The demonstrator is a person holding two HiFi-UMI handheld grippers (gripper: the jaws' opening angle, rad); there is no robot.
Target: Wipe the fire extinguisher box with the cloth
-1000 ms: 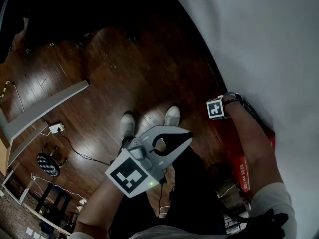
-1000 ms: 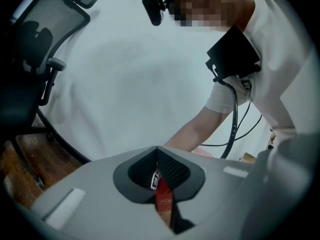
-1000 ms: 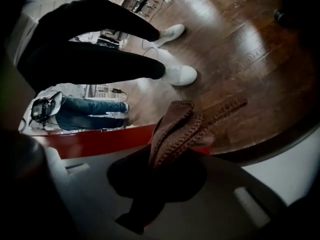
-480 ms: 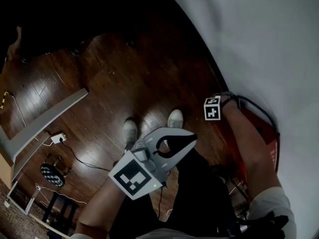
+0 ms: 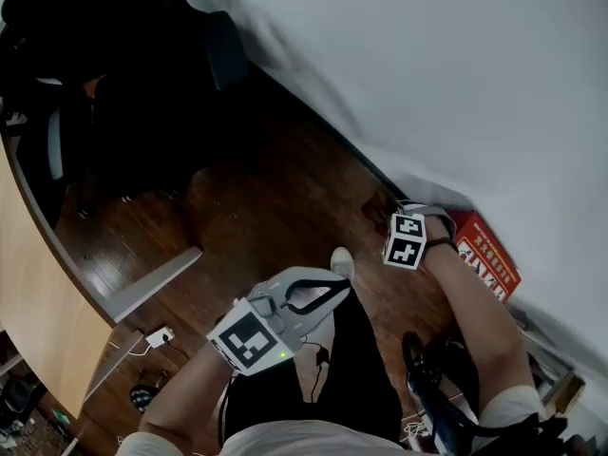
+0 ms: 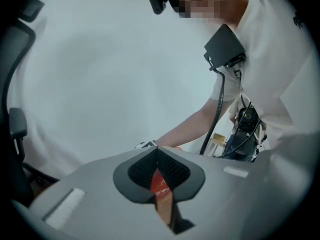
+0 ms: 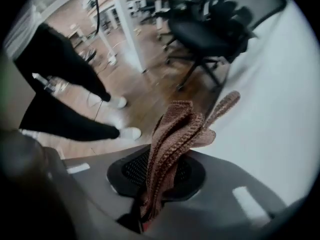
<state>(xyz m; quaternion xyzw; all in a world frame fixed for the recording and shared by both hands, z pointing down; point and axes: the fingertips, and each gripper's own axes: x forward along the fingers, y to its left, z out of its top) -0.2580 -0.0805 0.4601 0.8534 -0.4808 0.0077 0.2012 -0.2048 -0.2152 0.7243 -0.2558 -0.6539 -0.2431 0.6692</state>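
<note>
The red fire extinguisher box (image 5: 489, 259) stands on the floor against the white wall, at the right of the head view. My right gripper (image 5: 389, 212) hangs just left of the box, beyond its marker cube (image 5: 406, 238). In the right gripper view that gripper (image 7: 165, 159) is shut on a brown knitted cloth (image 7: 182, 126), which sticks up out of the jaws beside the wall. My left gripper (image 5: 334, 288) is held in front of my body, shut with nothing in it. A strip of the red box (image 6: 159, 181) shows behind its closed jaws (image 6: 156, 153).
A white wall (image 5: 456, 84) runs along the right. A black office chair (image 7: 205, 31) and a white desk leg (image 7: 127, 29) stand on the wooden floor. A light desk edge (image 5: 38, 293), a grey bar (image 5: 152, 283) and a power strip (image 5: 155, 335) lie at the left.
The head view has swung, so more of the wall and the box's top now show. Both grippers keep about the same places, the left shut throughout.
</note>
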